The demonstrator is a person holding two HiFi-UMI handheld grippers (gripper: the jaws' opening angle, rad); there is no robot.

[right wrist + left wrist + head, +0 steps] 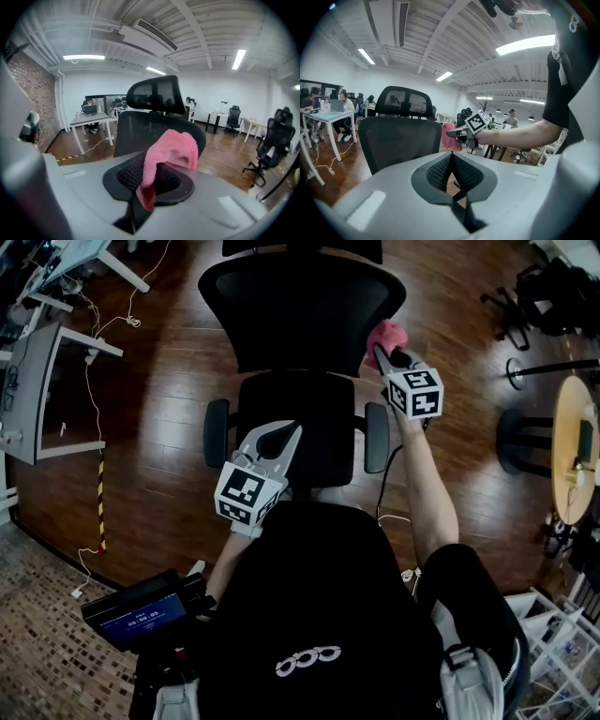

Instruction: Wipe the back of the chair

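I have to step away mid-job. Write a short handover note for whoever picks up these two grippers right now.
Left gripper: shut and empty, held over the seat.
Right gripper: shut on the pink cloth, at the edge of the chair back on the person's right. I can't tell whether the cloth is touching it.
Done: the cloth is gripped and at the chair back. Nothing shows how much has been wiped.
Left: probably wiping across the mesh back.
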